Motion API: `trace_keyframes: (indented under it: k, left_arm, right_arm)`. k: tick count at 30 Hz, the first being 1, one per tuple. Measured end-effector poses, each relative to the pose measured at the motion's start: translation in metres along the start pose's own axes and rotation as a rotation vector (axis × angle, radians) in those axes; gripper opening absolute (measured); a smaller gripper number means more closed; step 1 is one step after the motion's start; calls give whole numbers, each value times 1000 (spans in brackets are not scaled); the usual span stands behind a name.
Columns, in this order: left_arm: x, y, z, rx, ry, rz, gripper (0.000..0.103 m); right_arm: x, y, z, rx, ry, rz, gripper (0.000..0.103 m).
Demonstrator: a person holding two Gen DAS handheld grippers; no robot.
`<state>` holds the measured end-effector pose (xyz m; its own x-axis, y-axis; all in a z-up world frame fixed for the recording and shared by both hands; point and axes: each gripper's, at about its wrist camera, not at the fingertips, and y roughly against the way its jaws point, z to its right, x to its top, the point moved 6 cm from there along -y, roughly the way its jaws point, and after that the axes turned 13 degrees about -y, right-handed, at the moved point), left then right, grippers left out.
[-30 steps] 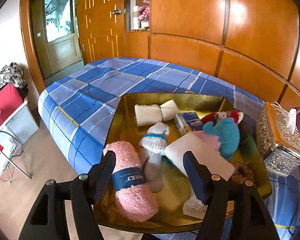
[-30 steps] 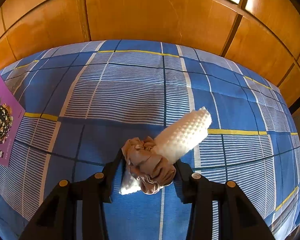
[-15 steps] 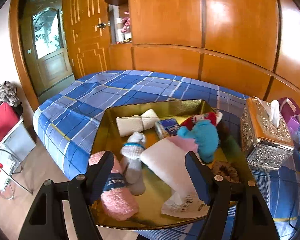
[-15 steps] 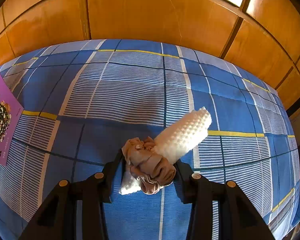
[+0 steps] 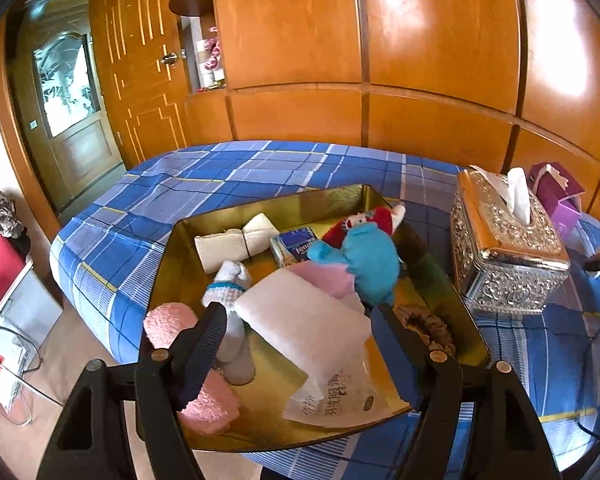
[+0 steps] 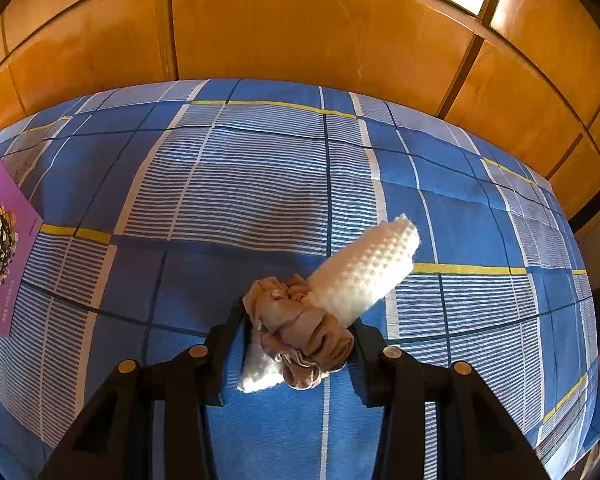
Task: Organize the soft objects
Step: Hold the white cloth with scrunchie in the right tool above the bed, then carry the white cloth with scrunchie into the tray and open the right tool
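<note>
Left of the gold tray (image 5: 172, 256) we see open plaid bed (image 5: 204, 184); an ornate tissue box (image 5: 508, 256) crowds its right rim. Our left gripper (image 5: 296, 338) has just been opening, jaws spread above the tray's white pad (image 5: 304, 320) (nothing pinched). Our right gripper (image 6: 298, 330) pinches a tan scrunchie (image 6: 300, 328) around a white roll (image 6: 364, 268), over bare bedspread before wooden panels.

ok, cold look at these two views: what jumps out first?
The gold tray on the blue plaid bed, crammed with soft items, the turquoise plush toy at its far right brightest. An ornate silver tissue box stands right of it. In the other view, the right gripper clamps a white bumpy roll ringed by a beige scrunchie.
</note>
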<state>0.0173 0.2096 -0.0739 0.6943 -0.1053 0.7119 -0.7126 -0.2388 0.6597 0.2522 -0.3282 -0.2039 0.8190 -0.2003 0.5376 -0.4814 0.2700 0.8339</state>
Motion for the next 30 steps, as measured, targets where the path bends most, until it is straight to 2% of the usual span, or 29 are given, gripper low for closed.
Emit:
trace_keyframes:
  k: [7,11,15,19,23,25,27,30]
  left_arm:
    - [-3,-2,7,-31,-23,-10,75]
    - [-5,-3,7,-46,-35,-17,75]
    - [-8,-6,2,-59,-34,-30,75]
    - [-10,-6,-5,-59,-13,-26,75]
    - [-12,-7,-13,-55,12,-28,75]
    - [-12,-8,-17,-53,23,-28,75]
    - [-12,-7,-22,-48,33,-25,75]
    - [-12,-6,-31,-35,49,-24,75]
  right_arm:
    - [0,-1,1,-5,-24,-7,42]
    - [1,-1,7,2,-90,-64,41]
    - [11,8,21,-58,-159,-103,39]
    - [51,52,35,-80,-219,6,39]
    - [104,133,17,-34,-196,200,39]
    - [123,176,-11,27,-152,294,39]
    - [130,226,-59,134,-54,384,39]
    - [111,276,-140,291,141,449,39]
